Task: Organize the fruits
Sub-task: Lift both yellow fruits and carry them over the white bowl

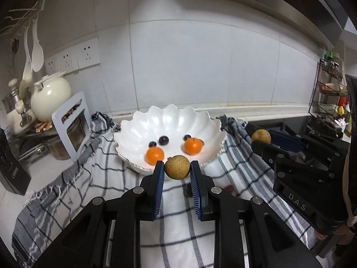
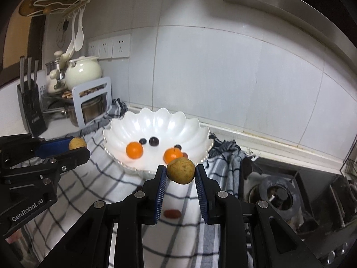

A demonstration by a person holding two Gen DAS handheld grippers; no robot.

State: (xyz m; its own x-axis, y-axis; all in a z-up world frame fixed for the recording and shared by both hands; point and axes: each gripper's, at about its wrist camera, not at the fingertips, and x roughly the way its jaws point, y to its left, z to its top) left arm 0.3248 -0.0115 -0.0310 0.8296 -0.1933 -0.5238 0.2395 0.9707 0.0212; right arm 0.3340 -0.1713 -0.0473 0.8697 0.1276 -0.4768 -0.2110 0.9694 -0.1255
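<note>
Each gripper pinches a small round tan-brown longan in its blue fingers: the left gripper (image 1: 177, 167) holds one longan (image 1: 177, 167), the right gripper (image 2: 180, 171) another longan (image 2: 181, 171). Both hang above a checked cloth (image 1: 107, 174), just before a scalloped white bowl (image 1: 169, 120) containing two orange kumquats (image 1: 154, 155) and dark berries (image 1: 163, 140).

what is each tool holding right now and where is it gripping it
Left tool: a small brown fruit, pinched across its sides at the fingertips. Right tool: a similar brown fruit, held likewise.
</note>
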